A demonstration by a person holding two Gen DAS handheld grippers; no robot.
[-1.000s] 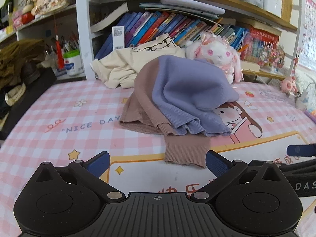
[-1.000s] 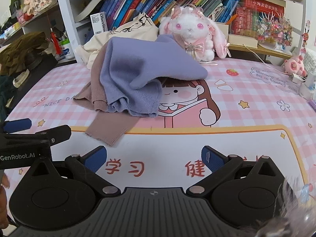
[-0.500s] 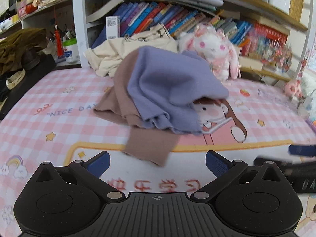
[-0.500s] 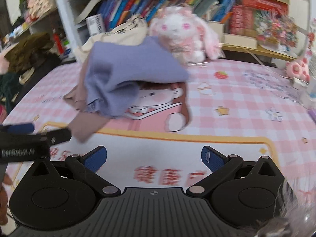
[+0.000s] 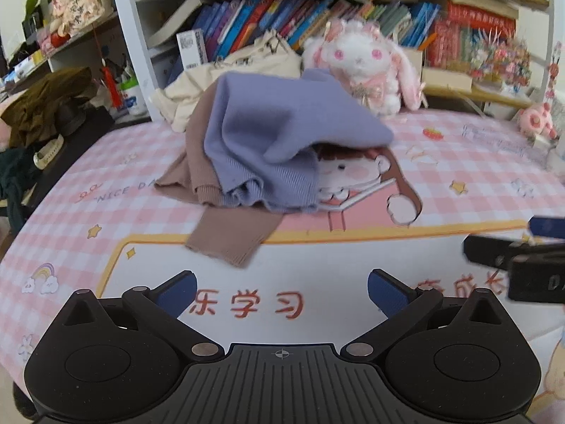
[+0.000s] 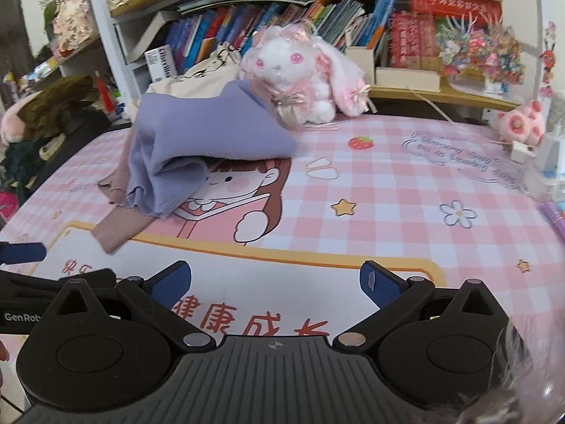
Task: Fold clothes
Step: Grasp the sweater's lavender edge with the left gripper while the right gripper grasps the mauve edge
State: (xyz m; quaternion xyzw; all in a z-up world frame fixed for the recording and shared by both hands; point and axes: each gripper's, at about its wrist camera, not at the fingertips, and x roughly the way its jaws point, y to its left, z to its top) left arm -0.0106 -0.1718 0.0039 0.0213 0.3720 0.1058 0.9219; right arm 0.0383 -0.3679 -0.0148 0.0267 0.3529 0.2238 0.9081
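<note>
A crumpled lavender and brown knit sweater (image 5: 268, 148) lies heaped on the pink checked table mat (image 5: 106, 183), one brown sleeve (image 5: 233, 233) trailing toward me. In the right wrist view the same sweater (image 6: 197, 148) sits at the left. A cream garment (image 5: 247, 67) is piled behind it against the shelf. My left gripper (image 5: 281, 288) is open over the white part of the mat, short of the sleeve. My right gripper (image 6: 275, 284) is open too, to the right of the sweater, holding nothing. Each gripper shows at the edge of the other's view.
A white plush rabbit (image 5: 363, 67) sits behind the sweater against a bookshelf (image 5: 282, 17) full of books. Dark clothes and a bag (image 5: 42, 116) are piled off the table's left edge. A small pink toy (image 6: 522, 123) and a white plug (image 6: 522, 150) sit at the far right.
Both grippers have drawn back and shifted right, so the sweater now lies farther off and more to the left. Both stay open. The sweater itself has not moved.
</note>
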